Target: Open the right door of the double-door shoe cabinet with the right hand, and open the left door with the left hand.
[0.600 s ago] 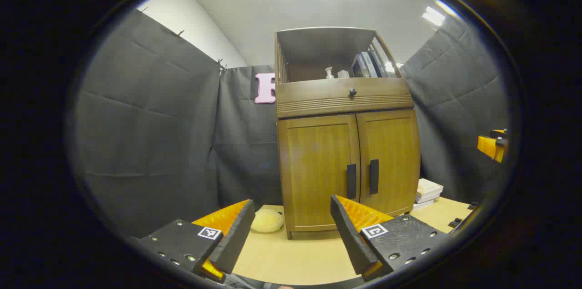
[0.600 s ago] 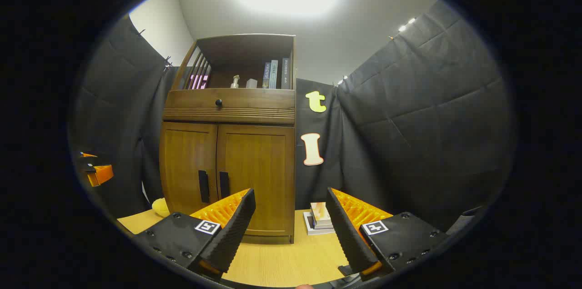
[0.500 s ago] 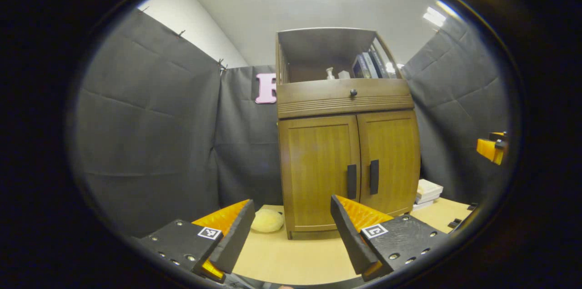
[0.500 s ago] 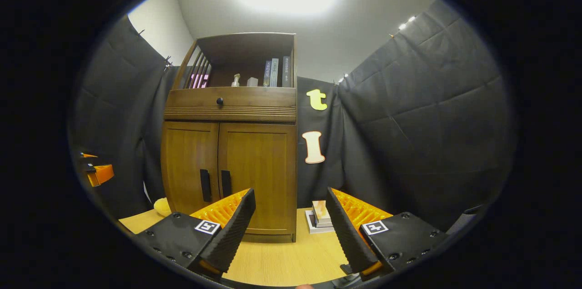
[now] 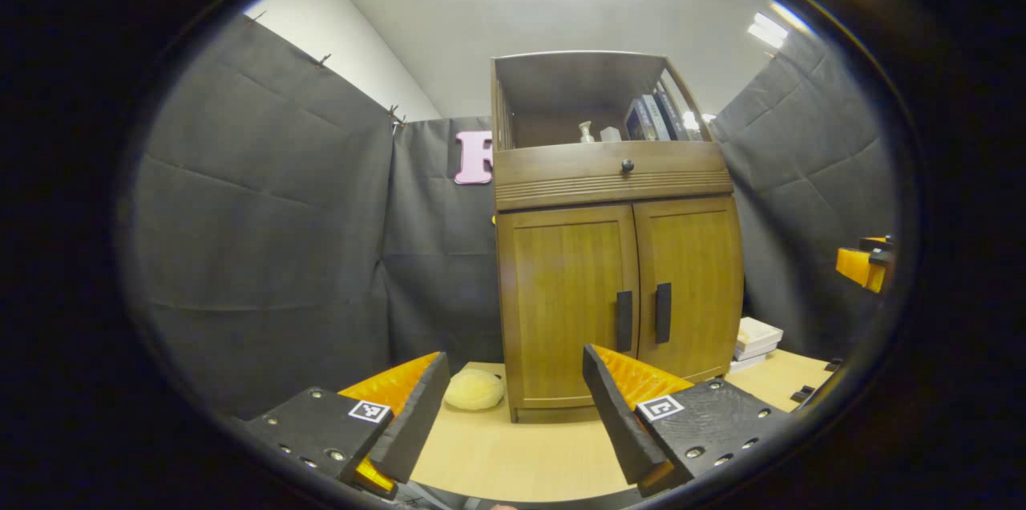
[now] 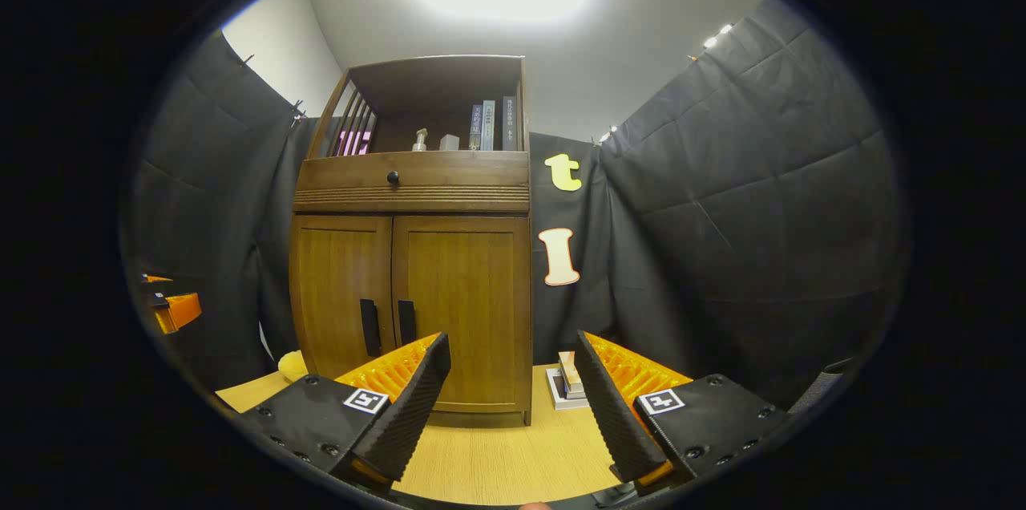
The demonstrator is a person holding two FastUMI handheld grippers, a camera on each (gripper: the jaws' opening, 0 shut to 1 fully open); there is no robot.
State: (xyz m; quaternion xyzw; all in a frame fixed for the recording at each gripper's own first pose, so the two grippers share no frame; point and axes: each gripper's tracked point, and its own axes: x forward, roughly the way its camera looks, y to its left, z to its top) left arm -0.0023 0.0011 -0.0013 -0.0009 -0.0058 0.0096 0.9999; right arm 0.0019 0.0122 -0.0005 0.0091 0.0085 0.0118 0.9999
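Left gripper view shows the left gripper (image 5: 513, 414) spread wide and empty, well short of the shoe cabinet (image 5: 617, 253) standing on the table (image 5: 497, 454) with both doors shut, while the right gripper (image 6: 513, 406) likewise gapes wide, empty, near the cabinet's right side.
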